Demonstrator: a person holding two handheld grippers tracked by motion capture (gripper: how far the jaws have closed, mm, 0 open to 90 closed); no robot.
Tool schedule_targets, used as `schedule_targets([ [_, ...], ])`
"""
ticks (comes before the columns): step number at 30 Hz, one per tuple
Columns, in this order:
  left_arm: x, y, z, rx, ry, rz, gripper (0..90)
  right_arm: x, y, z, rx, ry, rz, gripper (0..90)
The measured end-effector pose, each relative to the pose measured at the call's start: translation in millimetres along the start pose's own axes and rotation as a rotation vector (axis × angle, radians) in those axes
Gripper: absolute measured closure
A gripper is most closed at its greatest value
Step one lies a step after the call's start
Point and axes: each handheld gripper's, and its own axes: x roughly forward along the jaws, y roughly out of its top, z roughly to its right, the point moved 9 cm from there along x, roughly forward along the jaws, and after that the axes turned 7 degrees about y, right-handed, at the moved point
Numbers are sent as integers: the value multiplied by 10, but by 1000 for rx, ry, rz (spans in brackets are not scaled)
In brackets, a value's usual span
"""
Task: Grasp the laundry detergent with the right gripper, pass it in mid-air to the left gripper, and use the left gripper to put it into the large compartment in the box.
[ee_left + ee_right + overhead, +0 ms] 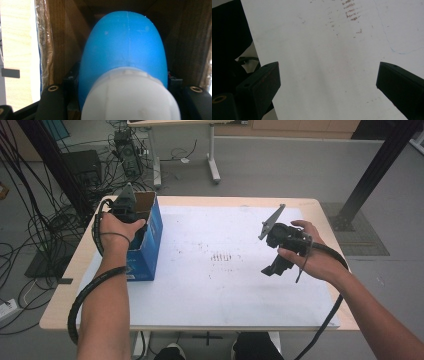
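Packing is the step going on: the left gripper (124, 206) is reaching down into the blue cardboard box (150, 245) at the table's left edge, its jaws pinching a blue-and-white bottle (125, 65). Next it needs releasing and lifting straight out. The right gripper (328, 82) is waiting with jaws spread above the white mat (225, 285). Cables (30, 227) are lying on the grey floor.

We see a white sheet (220, 285) covering most of the wooden bench (60, 305), marked near its middle with small brown smudges (223, 256). Beyond the bench, tangled black cables (30, 220) lie on the grey floor (280, 165) near a white-legged stand (214, 167).
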Motion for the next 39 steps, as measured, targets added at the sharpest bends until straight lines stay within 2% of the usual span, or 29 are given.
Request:
schedule_targets([
  [7,-25,4,9,10,3,-1,343,15,11,-9,-4,6,3,53],
  [18,-105,-12,-12,4,-7,14,291,-3,34,-19,-8,5,3,53],
  [22,-163,-26,-28,21,12,21,270,-11,53,-31,-11,5,4,53],
  [26,-235,-42,-41,20,15,30,261,-24,78,-32,-16,3,10,53],
  [33,-365,-84,-7,45,7,37,253,-42,101,-44,-18,4,16,53],
  [39,-462,-109,-3,54,18,52,248,-62,87,-43,-11,1,19,53],
])
